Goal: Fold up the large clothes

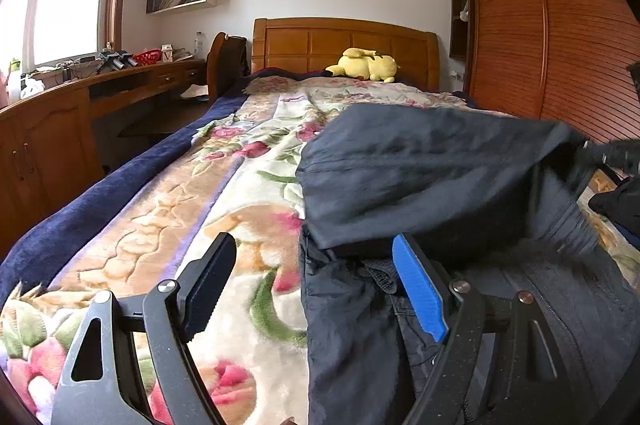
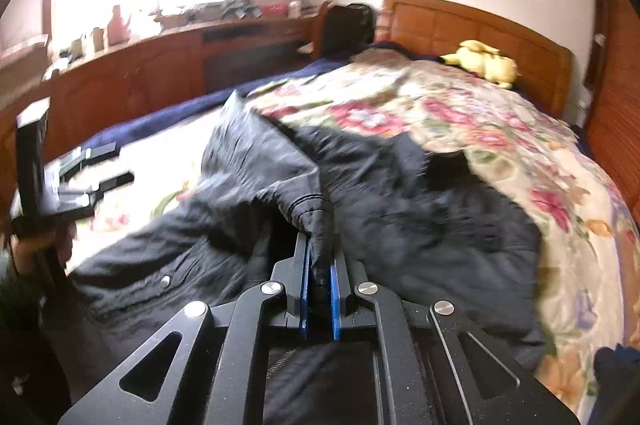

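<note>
Dark jacket (image 1: 440, 177) lies on the bed (image 1: 168, 225), over the floral blanket. Right gripper (image 2: 320, 265) is clenched on a sleeve cuff (image 2: 318, 225), lifting it across the body. Left gripper (image 1: 316, 281) is spread, grasping nothing. First fold underway; rest undone.

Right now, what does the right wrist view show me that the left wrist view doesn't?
Only the right wrist view shows the right gripper shut on the jacket's cuff, and the left gripper seen from outside, open above the blanket.

Only the left wrist view shows the wardrobe front and the left gripper's fingers close up.

Both show the dark jacket, floral blanket, yellow plush toy and headboard.
</note>
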`<state>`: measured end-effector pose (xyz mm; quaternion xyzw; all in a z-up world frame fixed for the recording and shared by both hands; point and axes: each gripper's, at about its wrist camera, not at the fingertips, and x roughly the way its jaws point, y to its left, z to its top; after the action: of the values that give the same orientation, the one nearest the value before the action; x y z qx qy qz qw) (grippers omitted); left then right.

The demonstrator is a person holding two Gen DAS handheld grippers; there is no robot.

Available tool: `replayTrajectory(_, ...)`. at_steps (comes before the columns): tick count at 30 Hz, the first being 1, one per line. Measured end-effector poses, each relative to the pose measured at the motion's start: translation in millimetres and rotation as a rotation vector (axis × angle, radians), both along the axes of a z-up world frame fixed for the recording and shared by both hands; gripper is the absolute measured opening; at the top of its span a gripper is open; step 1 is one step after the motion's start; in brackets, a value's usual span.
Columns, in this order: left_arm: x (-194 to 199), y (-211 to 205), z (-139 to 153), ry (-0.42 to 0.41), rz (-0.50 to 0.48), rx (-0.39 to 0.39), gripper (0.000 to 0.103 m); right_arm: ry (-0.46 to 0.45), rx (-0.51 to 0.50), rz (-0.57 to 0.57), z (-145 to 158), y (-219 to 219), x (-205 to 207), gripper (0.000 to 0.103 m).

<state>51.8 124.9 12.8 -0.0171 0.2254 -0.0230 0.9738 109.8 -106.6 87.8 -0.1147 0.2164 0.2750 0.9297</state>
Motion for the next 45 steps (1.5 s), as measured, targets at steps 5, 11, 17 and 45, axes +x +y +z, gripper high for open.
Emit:
replayTrajectory(5,-2,1,1,-0.009,-0.005,-0.004,0.081,0.038,-0.004,-0.094,14,-35,12,0.008)
replayTrajectory(11,-1,3,0,-0.004,-0.009,-0.004,0.081,0.025,-0.123,-0.326,13,-57,30,0.018)
replayTrajectory(17,1,0,0,-0.004,-0.011,0.011,0.081,0.038,-0.160,-0.451,-22,-52,47,0.059)
replayTrajectory(45,2,-2,-6,0.013,-0.020,0.016,0.081,0.110,-0.220,-0.347,-105,-61,43,0.008)
